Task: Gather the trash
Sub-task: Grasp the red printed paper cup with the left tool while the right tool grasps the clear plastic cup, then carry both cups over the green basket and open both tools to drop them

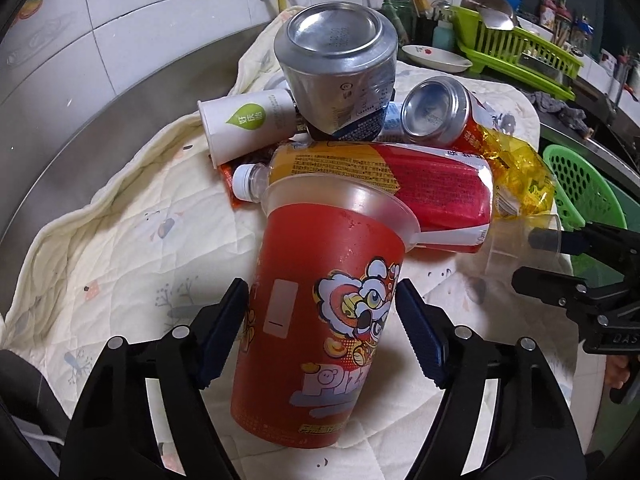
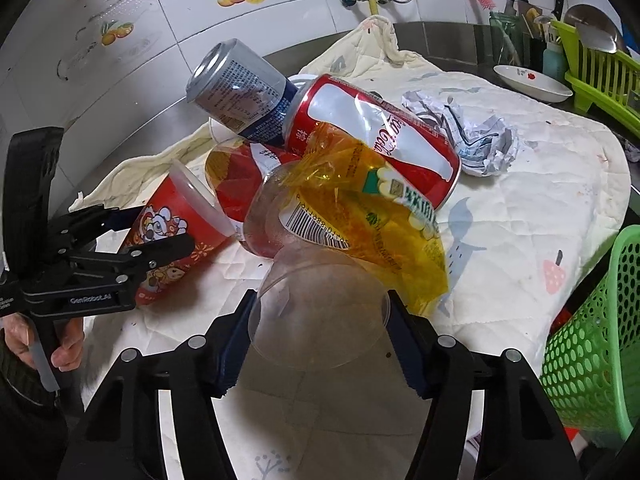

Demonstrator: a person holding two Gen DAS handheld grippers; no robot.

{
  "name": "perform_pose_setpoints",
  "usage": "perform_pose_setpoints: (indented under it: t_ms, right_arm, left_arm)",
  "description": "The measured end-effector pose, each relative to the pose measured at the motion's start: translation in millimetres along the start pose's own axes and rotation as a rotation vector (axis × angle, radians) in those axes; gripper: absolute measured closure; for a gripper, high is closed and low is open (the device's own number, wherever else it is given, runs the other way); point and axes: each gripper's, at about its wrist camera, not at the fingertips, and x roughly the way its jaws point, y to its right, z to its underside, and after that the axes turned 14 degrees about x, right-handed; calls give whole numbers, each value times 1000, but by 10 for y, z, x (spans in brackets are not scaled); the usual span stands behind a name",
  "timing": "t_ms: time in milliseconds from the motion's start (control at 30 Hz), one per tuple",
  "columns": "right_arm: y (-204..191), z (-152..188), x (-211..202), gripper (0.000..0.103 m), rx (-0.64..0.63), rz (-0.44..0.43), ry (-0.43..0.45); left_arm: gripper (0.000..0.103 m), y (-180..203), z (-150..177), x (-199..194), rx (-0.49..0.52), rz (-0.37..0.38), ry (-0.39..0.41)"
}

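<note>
The left gripper (image 1: 322,334) has its jaws on either side of the red cup (image 1: 320,320), which lies on its side on the quilt (image 1: 120,240), base toward the gripper; both pads sit against the cup's wall, gripping it. The right gripper (image 2: 320,340) straddles the clear cup (image 2: 320,312), also tipped over, its pads pressed on the cup's sides so it is held.

Just past the red cup's rim lies a bottle (image 1: 380,184) with a red and yellow label and a white cap, on its side. A yellow wrapper (image 2: 372,216) drapes over the clear cup's far end and leans against the red can (image 2: 372,136). A white tube (image 1: 248,124) lies left of the pile, and a silver can (image 1: 336,68) rests tilted on top, bottom facing out. Right of the red can sits crumpled paper (image 2: 464,136), touching the quilt.

A green basket (image 2: 600,340) stands off the quilt's right edge. Farther back are a white dish (image 2: 528,80) and a green rack (image 1: 516,48).
</note>
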Motion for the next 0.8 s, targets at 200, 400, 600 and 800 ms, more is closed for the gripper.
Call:
perform_pose_setpoints:
  t_ms: [200, 400, 600, 800]
  right_arm:
    - [-63, 88, -148, 42, -16, -9, 20]
    - [-60, 155, -355, 42, -30, -8, 45]
    - [85, 179, -582, 42, -11, -19, 59]
    - [156, 201, -722, 42, 11, -50, 78]
  left_arm:
    - [26, -21, -14, 32, -18, 8, -9]
    - [29, -22, 2, 20, -33, -1, 1]
    - [30, -55, 97, -145, -84, -10, 30]
    - [30, -54, 155, -396, -115, -4, 68]
